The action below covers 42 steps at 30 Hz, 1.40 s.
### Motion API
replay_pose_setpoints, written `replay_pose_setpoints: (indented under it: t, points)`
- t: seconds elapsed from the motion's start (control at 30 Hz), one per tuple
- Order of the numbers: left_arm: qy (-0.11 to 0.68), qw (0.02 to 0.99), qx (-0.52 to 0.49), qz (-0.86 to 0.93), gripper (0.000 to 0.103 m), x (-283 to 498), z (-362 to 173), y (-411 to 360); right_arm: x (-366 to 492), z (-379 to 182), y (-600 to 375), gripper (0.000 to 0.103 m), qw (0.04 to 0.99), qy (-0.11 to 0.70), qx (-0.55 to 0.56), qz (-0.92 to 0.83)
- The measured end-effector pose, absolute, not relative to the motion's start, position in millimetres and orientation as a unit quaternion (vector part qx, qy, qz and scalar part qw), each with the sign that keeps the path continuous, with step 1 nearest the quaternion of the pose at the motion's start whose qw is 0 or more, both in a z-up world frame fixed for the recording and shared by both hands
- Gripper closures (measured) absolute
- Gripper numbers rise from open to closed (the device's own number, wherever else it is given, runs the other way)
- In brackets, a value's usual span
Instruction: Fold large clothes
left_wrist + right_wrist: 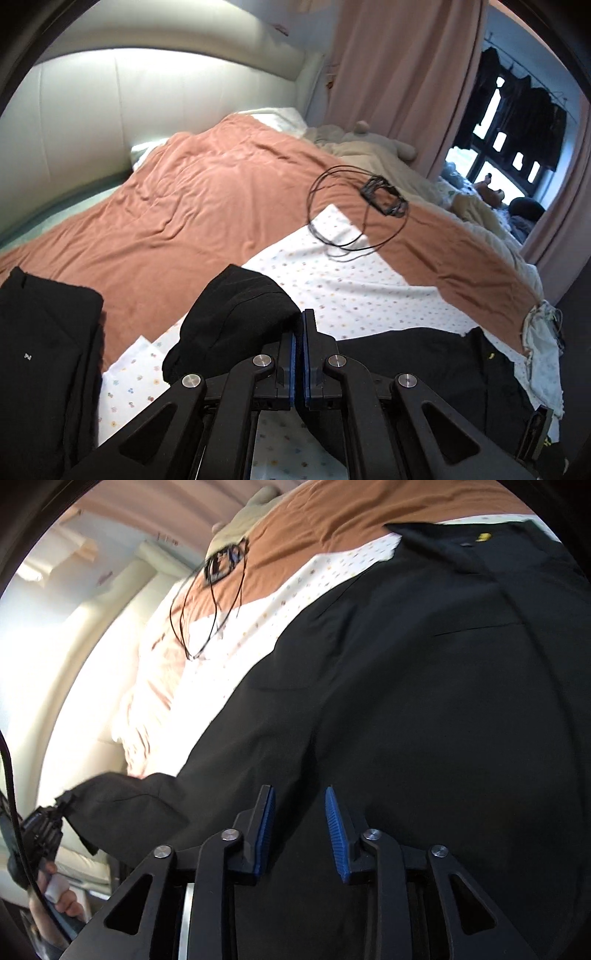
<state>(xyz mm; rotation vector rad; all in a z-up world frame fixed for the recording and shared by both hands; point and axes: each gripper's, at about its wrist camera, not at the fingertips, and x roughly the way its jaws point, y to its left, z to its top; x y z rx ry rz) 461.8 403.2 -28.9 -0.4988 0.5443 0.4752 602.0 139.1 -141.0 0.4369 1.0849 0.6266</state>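
Daylit bedroom, 2 fisheye views, uneven exposure

Daylight enters through the window at the far right corner of the bed, leaving the clothes hung there as silhouettes. The headboard glares white in the left wrist view and the wall is washed out in the right wrist view. The black garment reads nearly detailless. Straight lines bow; black vignetting fills the corners. The right view is slightly motion-blurred.
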Motion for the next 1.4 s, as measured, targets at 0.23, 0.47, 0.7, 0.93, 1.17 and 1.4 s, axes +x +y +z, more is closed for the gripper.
replay_pose_setpoints:
  t: [0.23, 0.47, 0.7, 0.93, 1.17, 1.4]
  points:
    - [0.233, 0.935, -0.222, 0.147, 0.101, 484, 29, 326, 568, -92, 82, 0.048, 0.820, 0.469, 0.179, 0.274]
    - [0.224, 0.951, -0.198, 0.081, 0.101, 499, 61, 258, 533, -59, 0, 0.025, 0.855, 0.424, 0.197, 0.226]
    - [0.230, 0.954, -0.191, 0.029, 0.101, 520, 75, 197, 522, -63, -56, 0.025, 0.857, 0.414, 0.228, 0.206]
    - [0.249, 0.950, -0.187, -0.017, 0.101, 550, 75, 144, 546, -84, -104, 0.025, 0.855, 0.414, 0.269, 0.157]
    - [0.274, 0.942, -0.185, -0.062, 0.101, 578, 62, 99, 565, -103, -145, 0.025, 0.833, 0.417, 0.339, 0.131]
    - [0.332, 0.922, -0.184, -0.077, 0.101, 613, 15, 48, 565, -105, -183, 0.025, 0.817, 0.392, 0.410, 0.101]
